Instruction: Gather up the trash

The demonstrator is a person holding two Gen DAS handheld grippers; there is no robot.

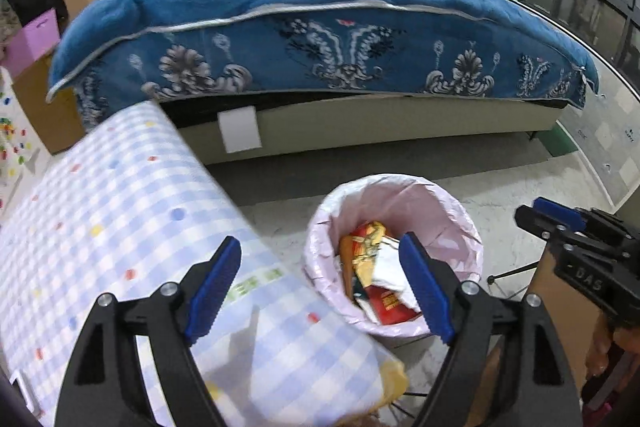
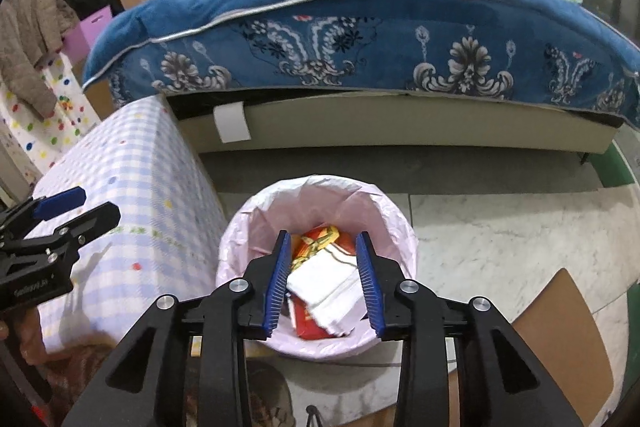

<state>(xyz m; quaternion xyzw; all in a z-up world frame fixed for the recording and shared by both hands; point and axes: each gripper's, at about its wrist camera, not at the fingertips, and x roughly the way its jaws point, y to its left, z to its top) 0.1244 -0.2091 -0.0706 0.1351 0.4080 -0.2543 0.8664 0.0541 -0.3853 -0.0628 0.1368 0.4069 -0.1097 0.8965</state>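
A round trash bin with a pink liner [image 1: 452, 223] [image 2: 264, 223] stands on the floor beside the table. Red and yellow wrappers [image 1: 362, 243] [image 2: 318, 239] and white crumpled paper [image 2: 326, 287] lie inside it. My left gripper [image 1: 320, 287] is open and empty, over the table's corner next to the bin. My right gripper [image 2: 323, 281] is open and empty, right above the bin's mouth. Each gripper shows in the other's view, the right one [image 1: 560, 223] and the left one [image 2: 72, 211].
A table with a blue checked cloth [image 1: 120, 227] [image 2: 132, 179] stands left of the bin. A bed with a blue patterned blanket [image 1: 320, 39] [image 2: 360, 27] fills the back. A brown cardboard piece [image 2: 560, 339] lies on the marble floor at right.
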